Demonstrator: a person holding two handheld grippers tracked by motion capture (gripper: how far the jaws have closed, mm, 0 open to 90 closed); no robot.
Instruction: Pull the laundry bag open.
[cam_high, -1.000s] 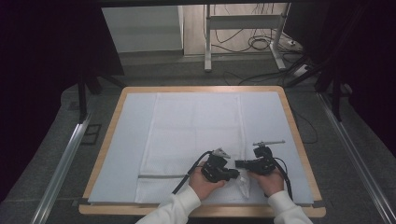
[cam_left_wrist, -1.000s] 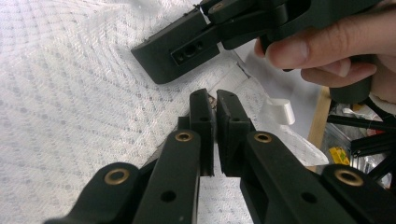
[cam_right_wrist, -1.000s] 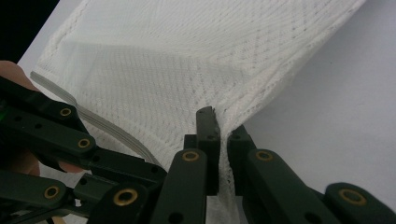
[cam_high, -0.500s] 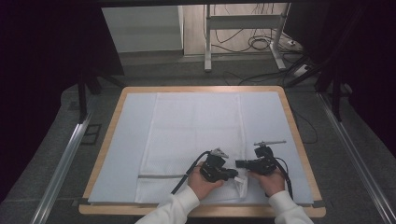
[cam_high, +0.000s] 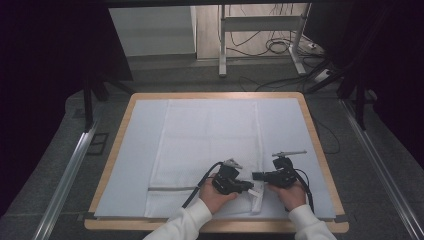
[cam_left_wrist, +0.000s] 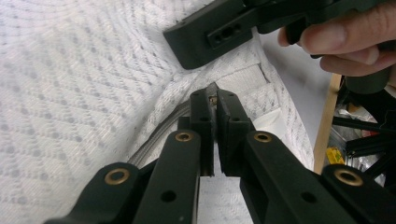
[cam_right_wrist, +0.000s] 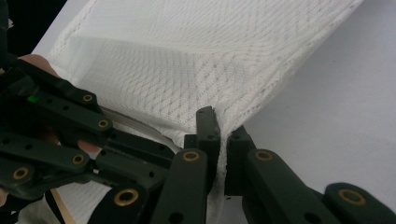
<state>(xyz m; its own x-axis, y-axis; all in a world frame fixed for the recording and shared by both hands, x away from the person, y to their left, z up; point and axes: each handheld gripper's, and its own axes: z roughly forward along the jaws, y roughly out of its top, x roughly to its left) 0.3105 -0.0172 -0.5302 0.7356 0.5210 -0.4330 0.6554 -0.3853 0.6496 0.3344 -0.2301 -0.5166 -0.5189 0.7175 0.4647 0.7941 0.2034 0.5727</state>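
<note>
Near the front edge of the table (cam_high: 320, 150), two hands in white sleeves hold the tongs close to each other over the near right corner of a white mesh cloth (cam_high: 210, 140). The left tongs (cam_high: 248, 188) point to the right, and the left hand (cam_high: 215, 196) grips them from below; in the left gripper view the left tongs (cam_left_wrist: 214, 100) are pressed together on a raised fold of the cloth (cam_left_wrist: 74, 84), with the fabric and a thin grey band pinched between the two black jaws. The right tongs (cam_high: 257, 176) point to the left toward the other pair, held by the right hand (cam_high: 290, 192). In the right gripper view the right tongs (cam_right_wrist: 223, 125) are also nearly closed, and the hemmed edge of the cloth (cam_right_wrist: 187, 56) passes down between the jaws, so they pinch this edge. The two pairs of tongs are just beside each other, almost tip to tip. The cloth lies flat on a pale blue sheet (cam_high: 137, 150) that covers the table, and it reaches from the near edge to the far edge of this sheet; a grey stripe (cam_high: 170, 188) crosses its near part. Behind the table, on the floor, there are metal legs of a frame (cam_high: 222, 45) and some cables (cam_high: 277, 47).
</note>
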